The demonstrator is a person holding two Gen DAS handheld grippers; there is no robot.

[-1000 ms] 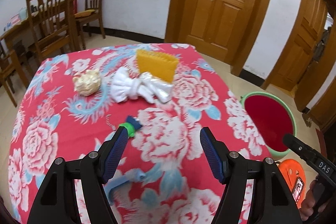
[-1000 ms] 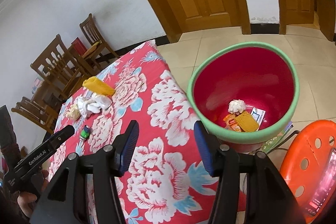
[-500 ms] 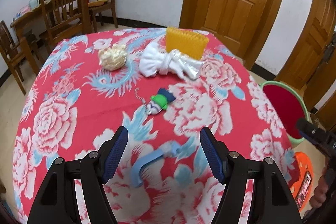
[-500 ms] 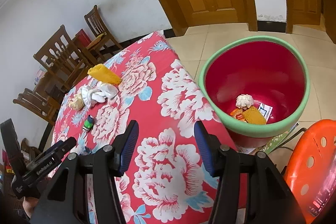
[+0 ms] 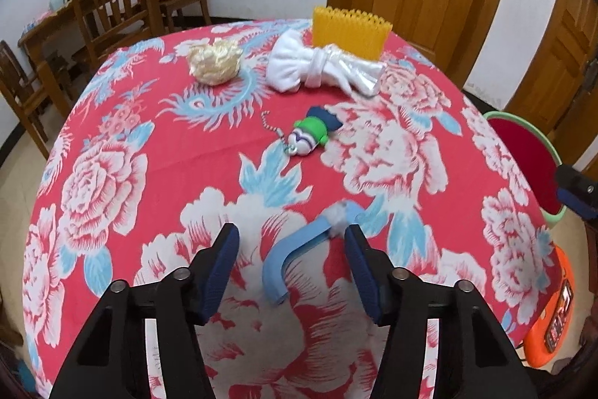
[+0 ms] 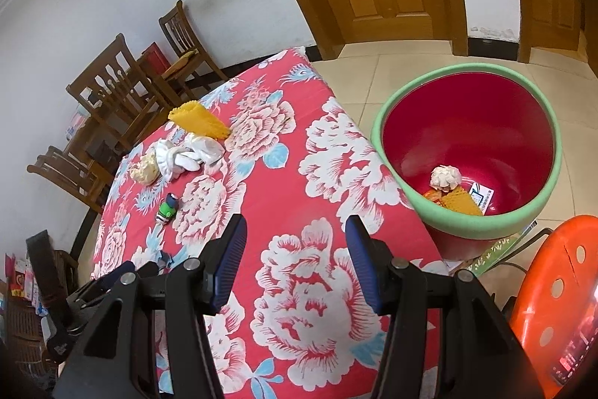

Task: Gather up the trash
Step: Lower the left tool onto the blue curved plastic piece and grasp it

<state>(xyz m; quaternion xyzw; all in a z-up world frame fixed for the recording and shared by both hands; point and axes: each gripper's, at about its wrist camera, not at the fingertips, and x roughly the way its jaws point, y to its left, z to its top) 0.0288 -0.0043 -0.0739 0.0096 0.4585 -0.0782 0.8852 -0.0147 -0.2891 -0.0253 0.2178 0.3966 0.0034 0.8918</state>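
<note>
My left gripper (image 5: 291, 260) has its fingers closing around the bent blue strip (image 5: 299, 251) lying flat on the surface (image 5: 209, 152), not yet pinching; I judge they may skid over it. My right gripper (image 6: 295, 260) hangs half-open, empty. The toy keychain (image 5: 312, 135), white cloth (image 5: 321, 70) and bin (image 6: 538, 212) stand clear

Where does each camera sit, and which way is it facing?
Left wrist: on the left gripper, angled down at the tablecloth; its closing jaws flank the blue strip without touching it.
Right wrist: on the right gripper, looking down over the table edge toward the bin; its jaws are open and empty.
Shared: tablecloth, towel, toy, bin; each view shows the other gripper.
</note>
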